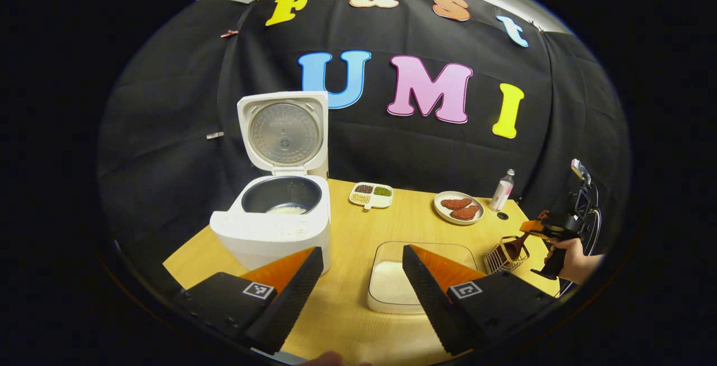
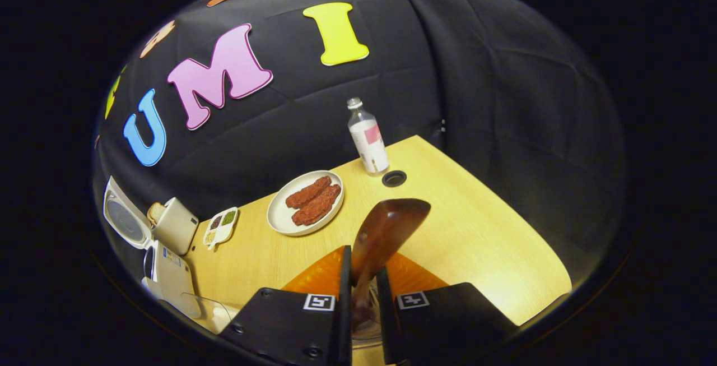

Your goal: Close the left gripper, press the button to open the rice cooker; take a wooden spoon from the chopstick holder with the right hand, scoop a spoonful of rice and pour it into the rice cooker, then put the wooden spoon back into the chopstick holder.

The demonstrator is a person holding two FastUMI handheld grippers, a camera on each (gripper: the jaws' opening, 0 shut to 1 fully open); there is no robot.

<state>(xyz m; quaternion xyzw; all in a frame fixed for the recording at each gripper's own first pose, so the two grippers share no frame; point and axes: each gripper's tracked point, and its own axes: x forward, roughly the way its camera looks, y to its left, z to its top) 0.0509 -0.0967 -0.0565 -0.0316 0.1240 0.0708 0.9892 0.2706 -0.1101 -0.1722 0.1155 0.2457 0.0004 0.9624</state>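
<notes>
1. Left gripper [image 1: 363, 282] jaws wide, empty. Right gripper [image 2: 363, 287] clamped on the wooden spoon [image 2: 386, 228].
2. Rice cooker [image 1: 274, 214] lid up, rice inside; spoon probably over the chopstick holder [image 1: 507, 254].
3. Risk: spoon tilted, could catch the holder's wire rim.
4. Left gripper view shows holder; right gripper view shows the grip.

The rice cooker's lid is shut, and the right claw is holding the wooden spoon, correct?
Not quite. The left gripper view shows the rice cooker with its lid standing open. The right claw does hold the wooden spoon.
</notes>
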